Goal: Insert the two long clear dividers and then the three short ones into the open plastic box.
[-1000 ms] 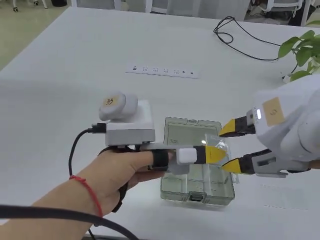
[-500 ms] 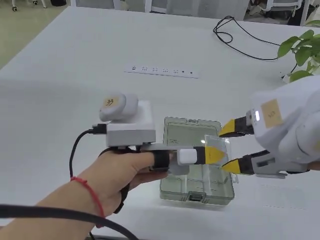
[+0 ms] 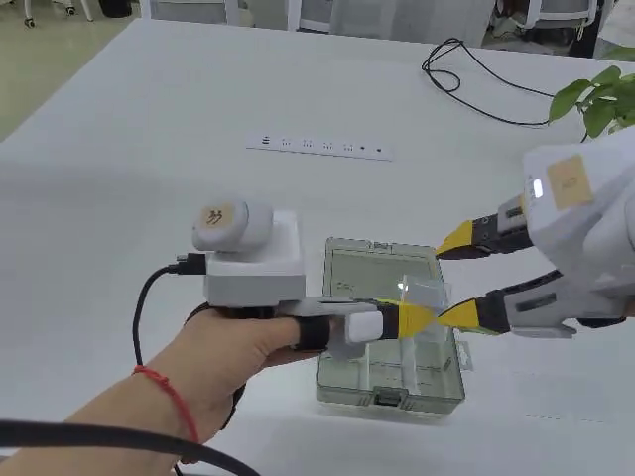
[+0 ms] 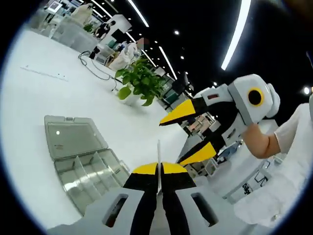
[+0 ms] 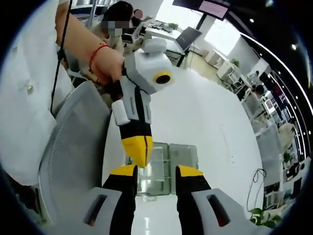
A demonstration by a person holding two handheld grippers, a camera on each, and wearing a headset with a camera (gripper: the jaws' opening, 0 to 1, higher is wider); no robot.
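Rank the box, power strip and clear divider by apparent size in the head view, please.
1. plastic box.
2. power strip, long but thin, farther off.
3. clear divider, a close call with the strip.

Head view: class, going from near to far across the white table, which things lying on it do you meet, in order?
open plastic box → white power strip → looped black cable

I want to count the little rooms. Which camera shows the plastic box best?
The left gripper view: the box lies open, compartments plain. The head view shows it partly covered; the right gripper view shows it small.
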